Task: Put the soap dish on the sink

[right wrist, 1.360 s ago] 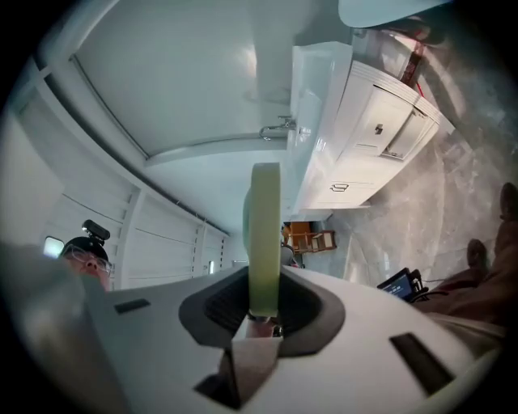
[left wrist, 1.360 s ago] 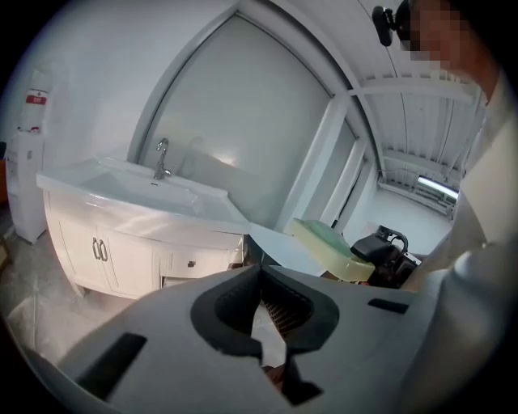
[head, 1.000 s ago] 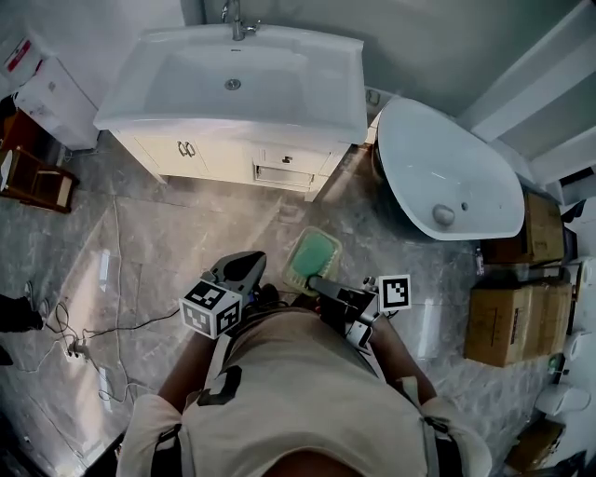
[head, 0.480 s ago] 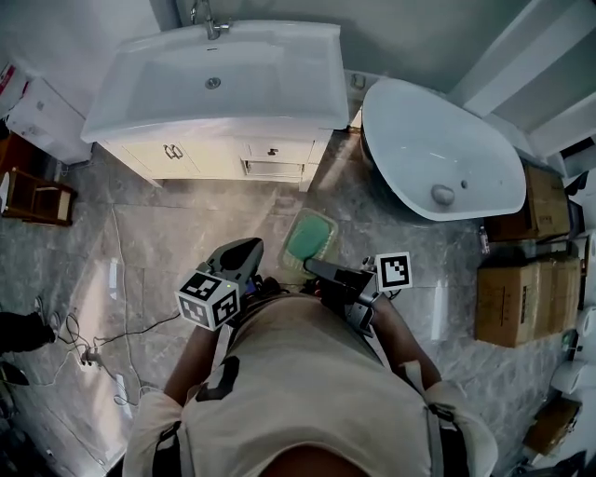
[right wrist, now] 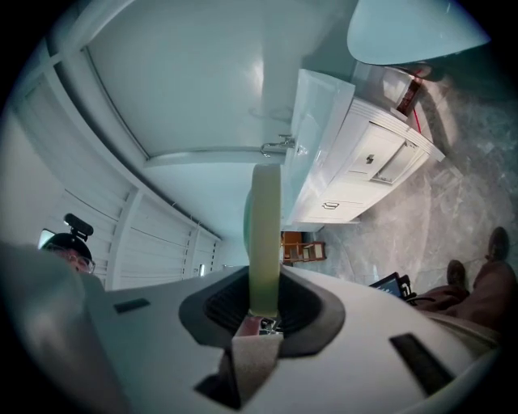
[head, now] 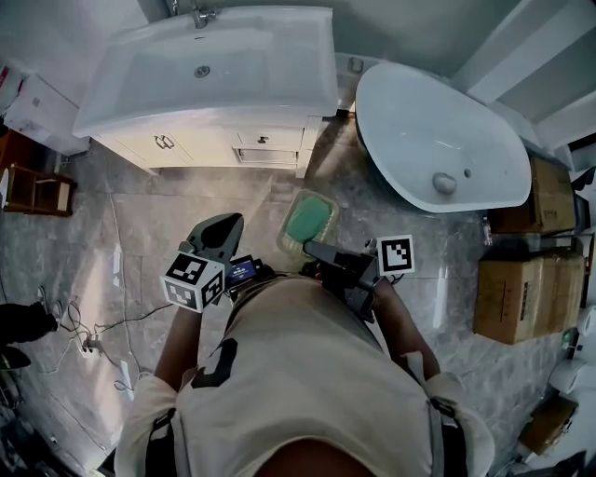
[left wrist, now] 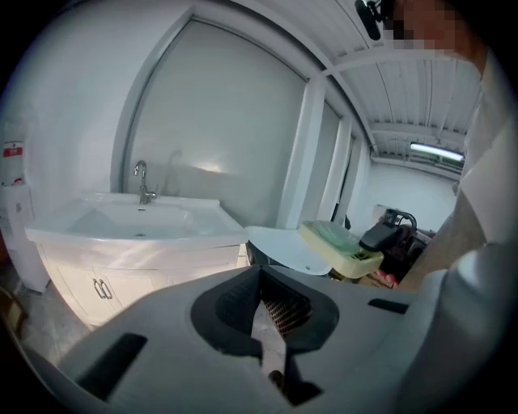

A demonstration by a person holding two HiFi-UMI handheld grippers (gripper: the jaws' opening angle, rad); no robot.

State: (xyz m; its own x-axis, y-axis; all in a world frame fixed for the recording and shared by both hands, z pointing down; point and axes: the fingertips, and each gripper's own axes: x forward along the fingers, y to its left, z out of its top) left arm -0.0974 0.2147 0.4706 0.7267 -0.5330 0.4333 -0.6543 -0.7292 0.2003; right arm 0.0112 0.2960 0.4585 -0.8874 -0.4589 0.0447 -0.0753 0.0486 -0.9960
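The soap dish (head: 308, 222), cream with a green insert, hangs above the marble floor in front of the vanity, and my right gripper (head: 317, 250) is shut on its near edge. In the right gripper view the dish (right wrist: 265, 234) stands edge-on between the jaws of that gripper (right wrist: 261, 314). The white sink (head: 214, 65) with its faucet (head: 197, 15) lies ahead at the upper left. My left gripper (head: 220, 235) hovers left of the dish, shut and holding nothing. The left gripper view shows the sink (left wrist: 137, 222) ahead and the dish (left wrist: 340, 247) to the right.
A white oval bathtub (head: 438, 140) stands right of the vanity. Cardboard boxes (head: 510, 298) are stacked at the far right. A wooden stool (head: 33, 186) and a white box (head: 30, 107) sit at the left. Cables (head: 93, 335) trail across the floor at the lower left.
Both grippers have moved forward toward the vanity, the right one carrying the soap dish. The left gripper has shifted a little left and rolled slightly.
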